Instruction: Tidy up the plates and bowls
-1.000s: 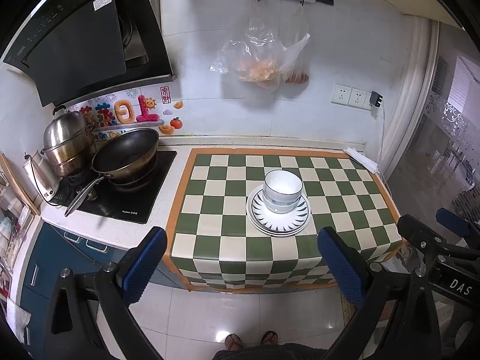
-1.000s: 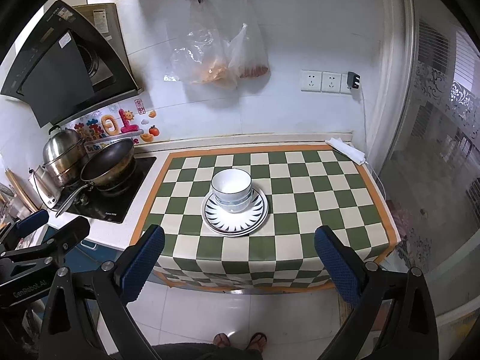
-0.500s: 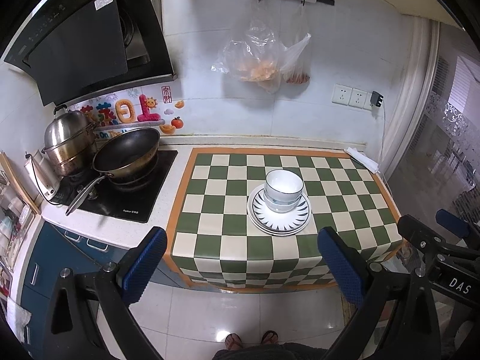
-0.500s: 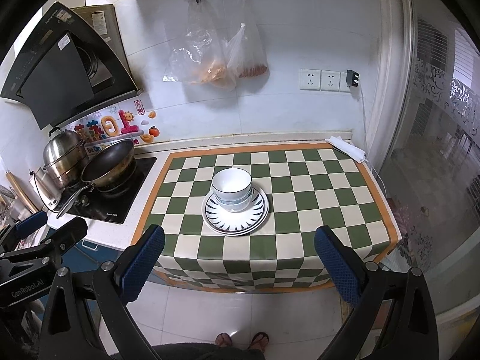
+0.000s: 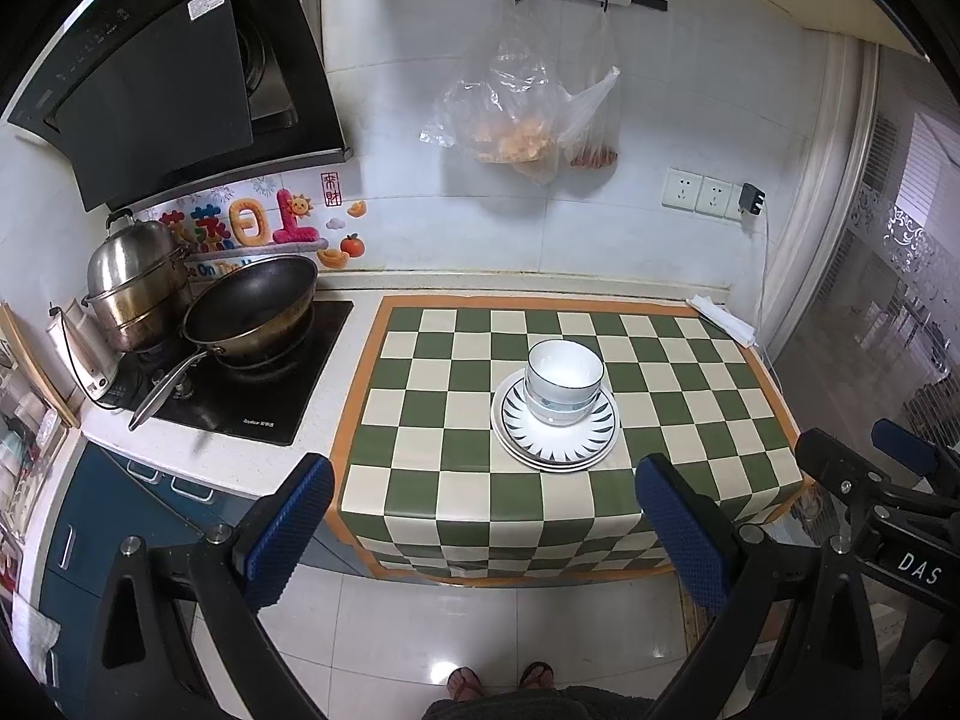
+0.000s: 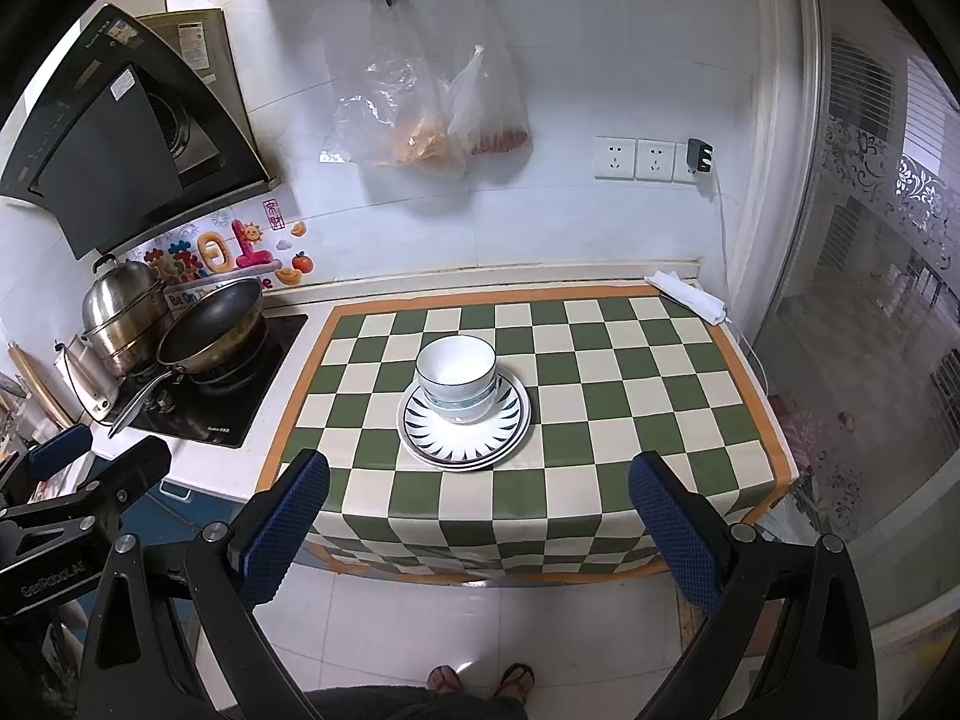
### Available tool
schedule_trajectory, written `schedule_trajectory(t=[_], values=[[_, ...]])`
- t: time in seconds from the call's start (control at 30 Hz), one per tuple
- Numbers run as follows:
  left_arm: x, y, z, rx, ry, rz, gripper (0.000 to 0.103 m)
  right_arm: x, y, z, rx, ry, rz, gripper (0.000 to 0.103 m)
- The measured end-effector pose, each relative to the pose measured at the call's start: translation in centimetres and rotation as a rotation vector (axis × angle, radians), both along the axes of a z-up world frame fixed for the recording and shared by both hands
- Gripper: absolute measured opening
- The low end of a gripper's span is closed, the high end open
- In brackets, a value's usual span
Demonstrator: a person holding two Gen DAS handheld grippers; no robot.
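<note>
I count two nested bowls point(image 5: 564, 381) on two stacked plates point(image 5: 555, 438); my left gripper point(image 5: 489, 528) and right gripper point(image 6: 480, 531) gape wide, empty.

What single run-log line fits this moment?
left tongs: open, empty | right tongs: open, empty | bowls: stacked on plates | checkered mat: holds stack | contact: none

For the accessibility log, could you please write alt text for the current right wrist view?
Stacked bowls sit on stacked plates on a green-and-white checked cloth over a counter. The open right gripper hangs in front, over the floor, holding nothing; the left gripper shows at the left edge. A wok and steamer pot stand on the stove at left.
</note>
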State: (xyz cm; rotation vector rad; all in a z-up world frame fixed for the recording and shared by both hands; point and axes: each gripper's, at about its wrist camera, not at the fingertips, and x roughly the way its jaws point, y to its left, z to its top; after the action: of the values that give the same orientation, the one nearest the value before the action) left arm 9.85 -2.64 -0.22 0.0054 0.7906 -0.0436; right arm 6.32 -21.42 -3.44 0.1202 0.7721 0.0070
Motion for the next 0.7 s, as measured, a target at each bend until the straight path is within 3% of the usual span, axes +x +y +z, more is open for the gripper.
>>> schedule_trajectory(t=[0.7], values=[[-0.08,-0.25,-0.20,-0.001,-0.001,0.003,0.103,0.45,-0.75,-0.61,0.003,0.014,-0.002,0.102]])
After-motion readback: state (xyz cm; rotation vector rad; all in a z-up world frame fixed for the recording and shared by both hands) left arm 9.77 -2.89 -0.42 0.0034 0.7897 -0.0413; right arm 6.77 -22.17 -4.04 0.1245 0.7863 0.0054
